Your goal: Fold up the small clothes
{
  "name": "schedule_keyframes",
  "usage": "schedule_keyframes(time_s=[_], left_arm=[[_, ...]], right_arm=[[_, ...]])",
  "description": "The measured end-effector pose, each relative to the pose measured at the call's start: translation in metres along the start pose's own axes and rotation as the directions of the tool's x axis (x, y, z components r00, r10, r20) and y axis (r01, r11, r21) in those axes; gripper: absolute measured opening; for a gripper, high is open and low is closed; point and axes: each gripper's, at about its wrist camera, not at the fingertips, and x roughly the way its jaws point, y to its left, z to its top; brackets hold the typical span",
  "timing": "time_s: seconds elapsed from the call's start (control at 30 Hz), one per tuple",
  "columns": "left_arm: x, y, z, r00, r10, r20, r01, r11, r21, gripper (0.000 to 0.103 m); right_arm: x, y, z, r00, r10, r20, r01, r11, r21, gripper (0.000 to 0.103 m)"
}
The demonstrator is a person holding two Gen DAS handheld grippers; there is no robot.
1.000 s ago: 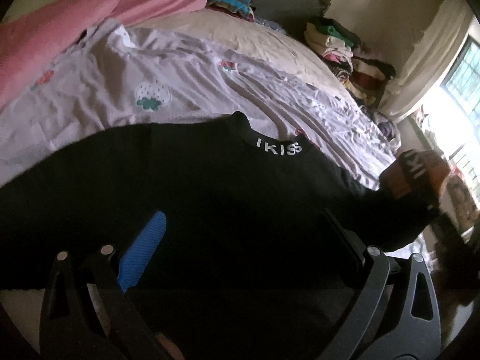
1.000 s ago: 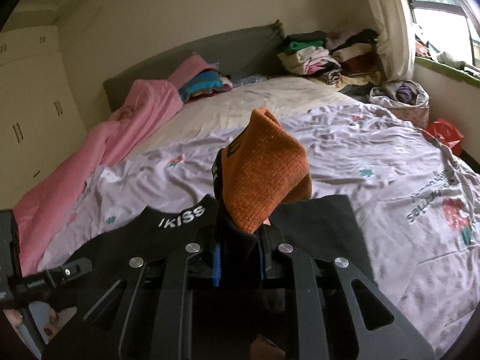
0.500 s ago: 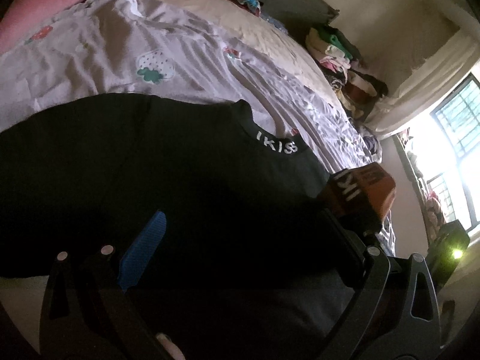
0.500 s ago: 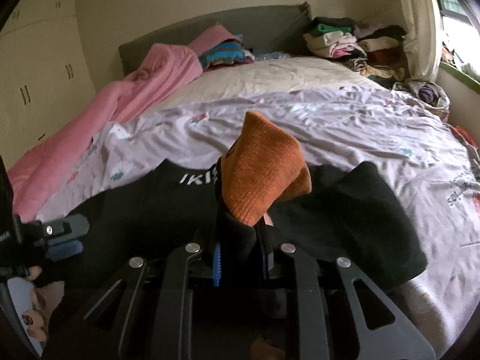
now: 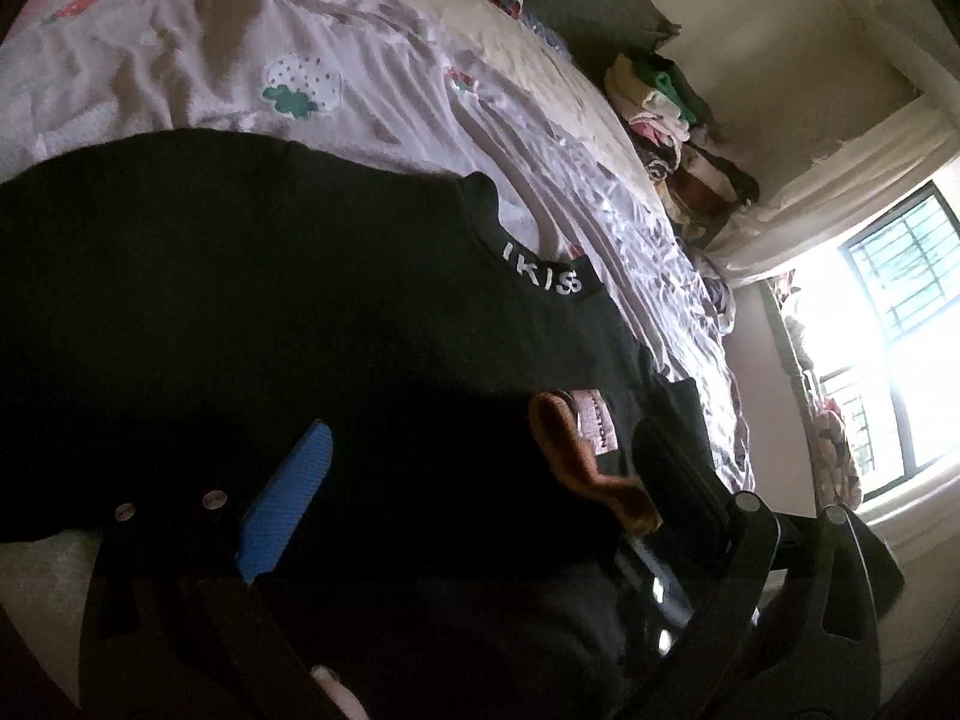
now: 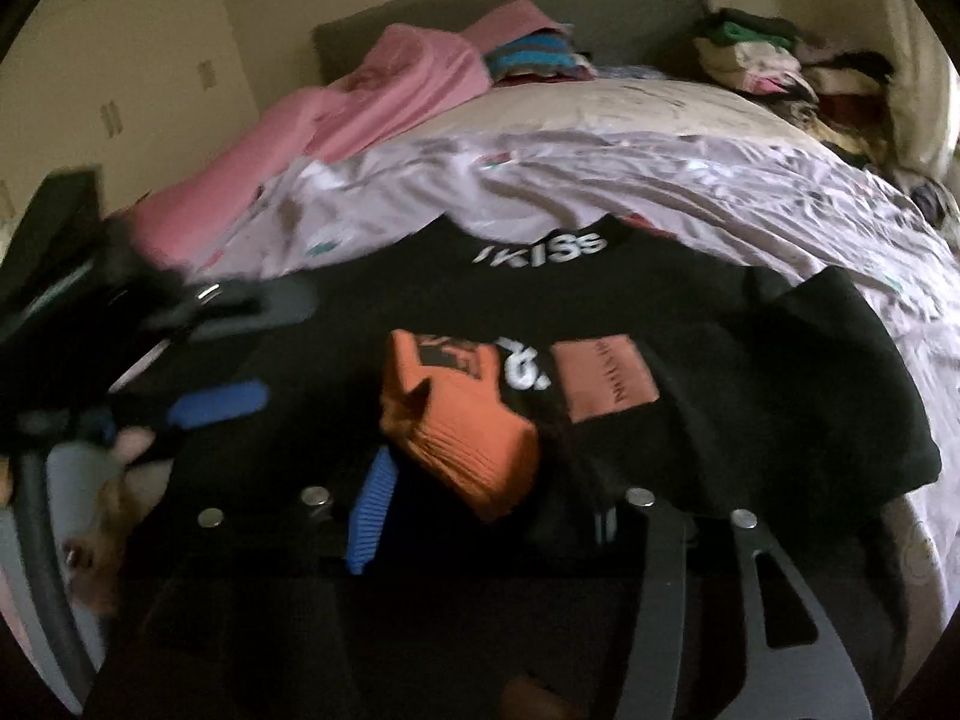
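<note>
1. Sweater point(image 5: 252, 300): black, matte knit, spread flat on the near edge of the bed; its ribbed collar point(image 6: 549, 247) carries white block letters and points toward the headboard.
2. Cuff point(image 6: 462, 420): orange, ribbed knit with black lettering, folded inward so it lies on the sweater's chest; the sleeve behind it bends across the body. In the left wrist view the cuff point(image 5: 591, 462) appears as a curled orange strip.
3. Patch point(image 6: 606, 381): rectangular, rust-coloured, smooth, just right of the cuff, beside white printed characters.
4. Right gripper point(image 6: 486, 510): black metal frame with 2 fingers spread apart, jaws released; a blue ridged pad point(image 6: 369, 519) lines the left finger, and the cuff rests between the fingers, gripped by neither.
5. Left gripper point(image 5: 480, 480): jaws wide apart and empty, low over the sweater's left part; its blue pad point(image 5: 288, 504) is ridged.
6. Sheet point(image 6: 690, 192): pale lilac, thin, heavily creased, printed with small strawberry shapes; it covers the bed beyond the collar.
7. Blanket point(image 6: 336, 120): pink, soft, bunched along the bed's left edge.
8. Pile point(image 5: 678, 120): folded clothes, mixed colours, stacked at the far right corner of the bed.
9. Window point(image 5: 900, 312): barred, brightly lit.
</note>
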Motion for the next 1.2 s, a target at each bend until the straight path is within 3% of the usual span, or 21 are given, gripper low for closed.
schedule_keyframes(time_s=[0.17,0.4,0.47,0.5,0.57,0.63,0.77,0.97,1.07,1.2], left_arm=[[0.014,-0.004,-0.005,0.999,-0.017,-0.042,0.018,1.0,0.015,0.068],[0.041,-0.017,-0.019,0.995,-0.016,-0.1,0.021,0.999,0.047,0.056],[0.046,-0.021,-0.022,0.995,-0.015,-0.101,0.021,0.998,0.053,0.048],[0.048,-0.022,-0.022,0.995,-0.018,-0.099,0.024,0.998,0.057,0.043],[0.05,-0.027,-0.023,0.996,-0.017,-0.088,0.023,0.997,0.069,0.019],[0.052,-0.034,-0.023,0.995,-0.029,-0.093,0.037,0.995,0.089,0.008],[0.037,-0.054,-0.019,0.996,-0.069,-0.054,0.076,0.986,0.15,0.005],[-0.013,-0.078,-0.005,0.988,-0.135,0.072,0.114,0.965,0.237,0.004],[-0.038,-0.083,0.0,0.983,-0.112,0.144,0.071,0.962,0.263,0.004],[-0.046,-0.068,0.005,0.984,-0.036,0.174,-0.005,0.972,0.233,0.004]], right_arm=[[-0.025,-0.001,-0.007,0.998,0.059,0.009,-0.059,0.998,0.016,0.053],[-0.062,-0.036,-0.01,0.998,0.008,0.066,-0.015,0.995,0.102,0.058],[-0.07,-0.048,-0.011,0.997,-0.02,0.079,0.009,0.992,0.129,0.058],[-0.074,-0.053,-0.011,0.996,-0.032,0.084,0.02,0.99,0.14,0.058],[-0.077,-0.063,-0.012,0.995,-0.052,0.088,0.038,0.987,0.155,0.058],[-0.081,-0.073,-0.013,0.993,-0.07,0.091,0.054,0.984,0.17,0.058],[-0.086,-0.087,-0.015,0.991,-0.102,0.09,0.083,0.977,0.198,0.058],[-0.091,-0.099,-0.014,0.985,-0.141,0.099,0.117,0.97,0.214,0.058],[-0.091,-0.1,-0.013,0.983,-0.15,0.102,0.126,0.969,0.214,0.058],[-0.088,-0.099,-0.011,0.983,-0.153,0.097,0.13,0.968,0.213,0.058]])
